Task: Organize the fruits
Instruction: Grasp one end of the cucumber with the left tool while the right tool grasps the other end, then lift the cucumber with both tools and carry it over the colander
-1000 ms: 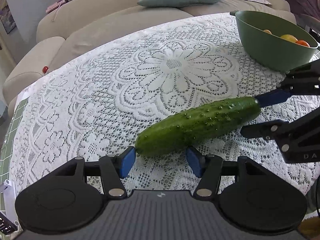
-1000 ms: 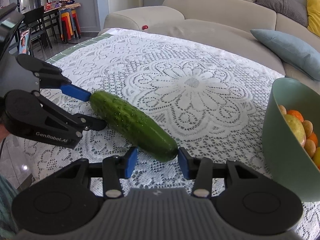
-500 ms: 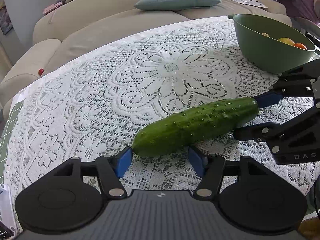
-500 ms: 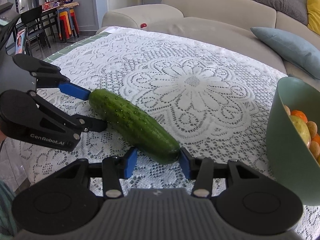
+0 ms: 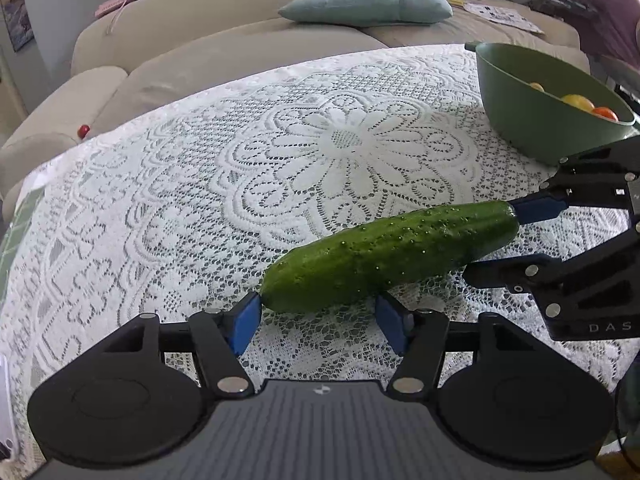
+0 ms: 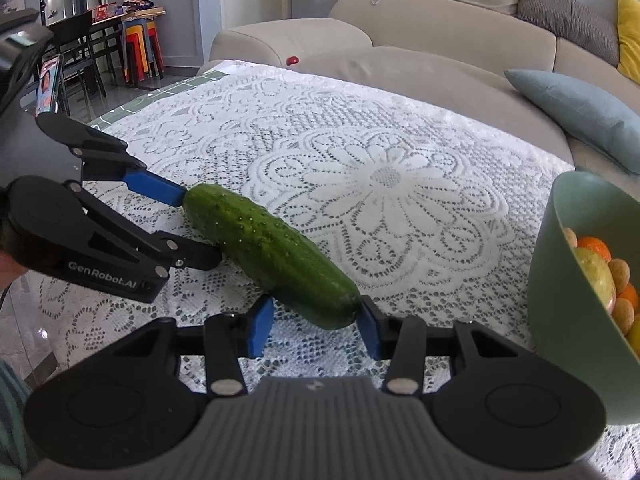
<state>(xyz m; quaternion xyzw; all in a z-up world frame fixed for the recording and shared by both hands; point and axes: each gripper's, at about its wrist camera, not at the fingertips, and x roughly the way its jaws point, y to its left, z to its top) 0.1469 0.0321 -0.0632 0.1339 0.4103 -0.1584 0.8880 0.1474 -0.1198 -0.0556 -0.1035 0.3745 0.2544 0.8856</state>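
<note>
Clearly, "GenRobot.AI" marks the left gripper point(image 6: 200, 224) beside the cucumber point(image 6: 272, 254).

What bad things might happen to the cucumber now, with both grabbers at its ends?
1. The cucumber is bracketed at each tip only: the left hand-held gripper at one end, the right hand-held gripper at the other. Its rounded ends could slip out if lifted.
2. The lace tablecloth has open holes, so a low fingertip might snag it.
3. The green bowl already holds fruit, so the long cucumber may sit across the pile and roll off.
</note>
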